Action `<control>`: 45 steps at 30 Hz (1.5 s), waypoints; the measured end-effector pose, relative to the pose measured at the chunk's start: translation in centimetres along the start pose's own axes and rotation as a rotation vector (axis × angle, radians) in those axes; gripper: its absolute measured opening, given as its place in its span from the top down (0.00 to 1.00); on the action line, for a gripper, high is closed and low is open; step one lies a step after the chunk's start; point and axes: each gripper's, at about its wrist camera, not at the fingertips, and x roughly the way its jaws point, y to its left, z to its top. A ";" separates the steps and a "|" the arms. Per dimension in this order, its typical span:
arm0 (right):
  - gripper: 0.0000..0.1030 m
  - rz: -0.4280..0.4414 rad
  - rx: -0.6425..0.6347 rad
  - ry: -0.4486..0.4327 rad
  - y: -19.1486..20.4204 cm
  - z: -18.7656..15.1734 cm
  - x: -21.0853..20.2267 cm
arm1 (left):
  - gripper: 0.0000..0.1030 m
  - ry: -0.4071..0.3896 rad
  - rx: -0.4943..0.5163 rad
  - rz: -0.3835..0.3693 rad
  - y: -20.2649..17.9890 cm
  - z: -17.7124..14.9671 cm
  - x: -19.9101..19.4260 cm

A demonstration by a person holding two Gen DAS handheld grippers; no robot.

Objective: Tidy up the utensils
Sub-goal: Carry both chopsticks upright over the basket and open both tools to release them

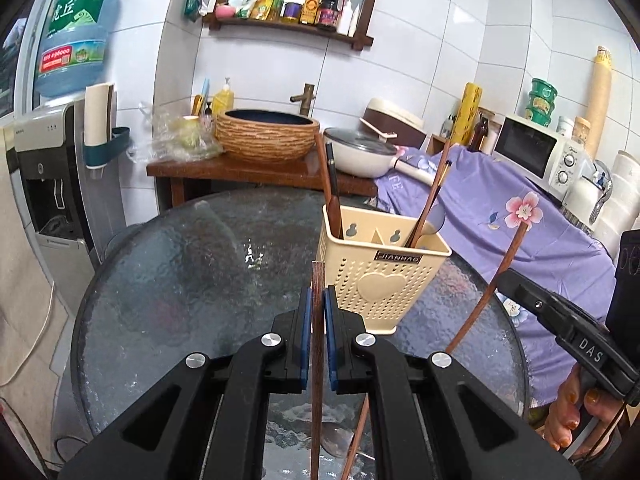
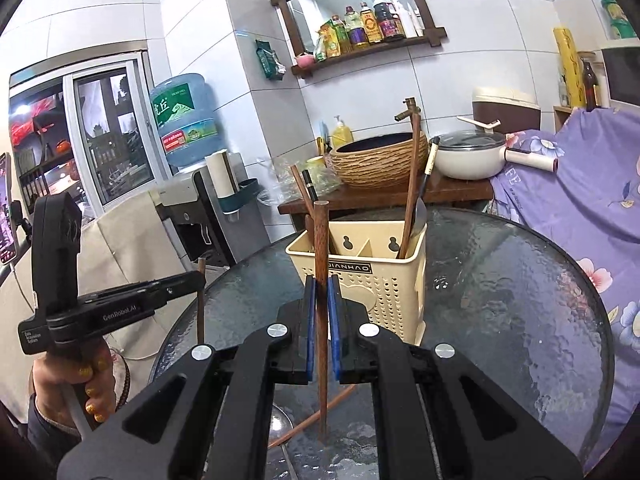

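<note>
Chopsticks are what we hold in both grippers: our left gripper (image 1: 319, 312) pinches one wooden chopstick (image 1: 317, 360) upright between its blue pads (image 1: 306, 332), and our right gripper (image 2: 322, 312) clamps a second wooden chopstick (image 2: 321, 320) the same way, its lower tip near the round glass table (image 2: 520, 280). Both sets of fingers are narrowed tight onto the sticks. From the left wrist view we see the right gripper's chopstick (image 1: 486, 288) leaning at the right side, and from the right wrist view the left gripper's chopstick (image 2: 201, 300) stands upright at the left. Just beyond both grippers stands the cream perforated utensil holder (image 1: 380, 276) on the table, with a heart cut-out on its front and a divider inside. Its left compartment holds dark-handled utensils (image 1: 332, 196), and its right compartment holds more chopsticks (image 1: 434, 188) and what looks like a spoon. Another chopstick (image 2: 312, 416) and a metal spoon (image 2: 280, 420) lie on the glass below our grippers. Behind the table we see a woven-look basin (image 1: 267, 134) and a white lidded pan (image 1: 360, 152) on a wooden counter.
</note>
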 end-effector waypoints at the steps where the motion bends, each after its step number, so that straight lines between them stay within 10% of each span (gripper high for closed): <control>1: 0.94 0.001 -0.003 -0.002 0.0 0.0 -0.1 | 0.94 -0.005 0.001 -0.001 -0.1 0.1 -0.2; 22: 0.94 0.036 -0.045 -0.024 1.3 3.8 -1.5 | 0.94 -0.114 0.043 -0.040 -1.8 4.1 -3.7; 45: 0.94 -0.104 -0.158 -0.191 2.1 16.8 -0.9 | 0.94 -0.335 -0.024 -0.051 -5.0 17.4 -3.2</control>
